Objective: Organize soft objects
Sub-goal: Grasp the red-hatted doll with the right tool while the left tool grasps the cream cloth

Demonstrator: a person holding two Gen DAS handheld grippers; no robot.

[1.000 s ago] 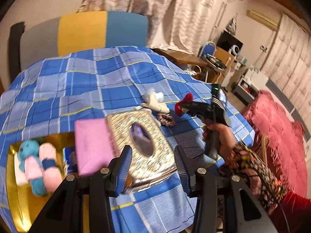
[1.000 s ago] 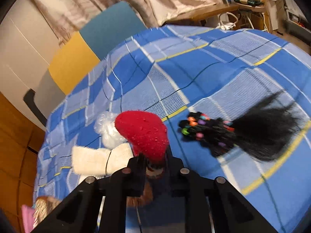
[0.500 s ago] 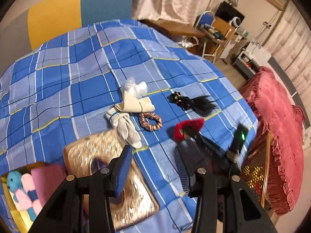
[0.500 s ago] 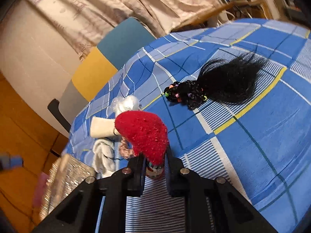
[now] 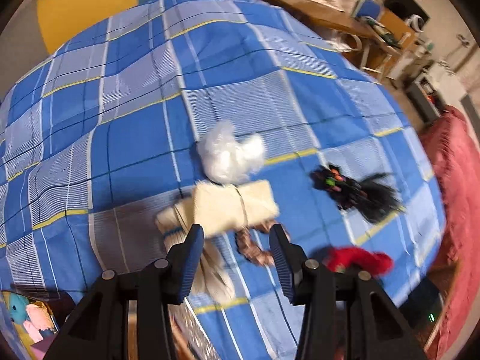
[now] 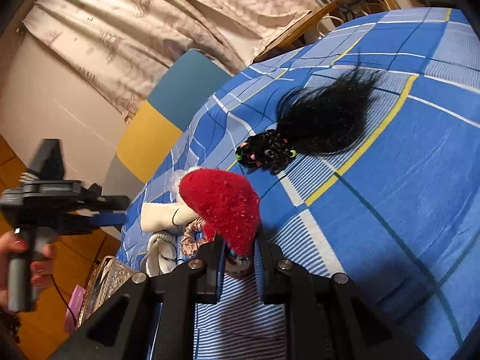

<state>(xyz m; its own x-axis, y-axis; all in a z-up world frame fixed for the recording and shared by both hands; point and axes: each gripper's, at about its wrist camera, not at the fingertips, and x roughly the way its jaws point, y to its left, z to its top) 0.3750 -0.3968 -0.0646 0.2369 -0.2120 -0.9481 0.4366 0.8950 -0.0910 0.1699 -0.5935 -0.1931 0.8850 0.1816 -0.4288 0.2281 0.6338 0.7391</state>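
Hairpiece (image 5: 360, 192) right of towel (image 5: 234, 207)

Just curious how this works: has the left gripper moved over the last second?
Yes. The left gripper earlier framed the gold box; now it frames the cream roll and scrunchie, further along the checked cloth.

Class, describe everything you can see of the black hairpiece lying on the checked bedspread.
The black hairpiece lies flat on the blue checked bedspread, untouched and apart from the other soft things. One end is a tight cluster of small braids or curls bound with tiny coloured elastics; the other fans out into loose, wispy black strands. It looks like synthetic or real hair, light and limp. In the left wrist view it lies right of the cream folded cloth. Neither hand-held gripper touches it.
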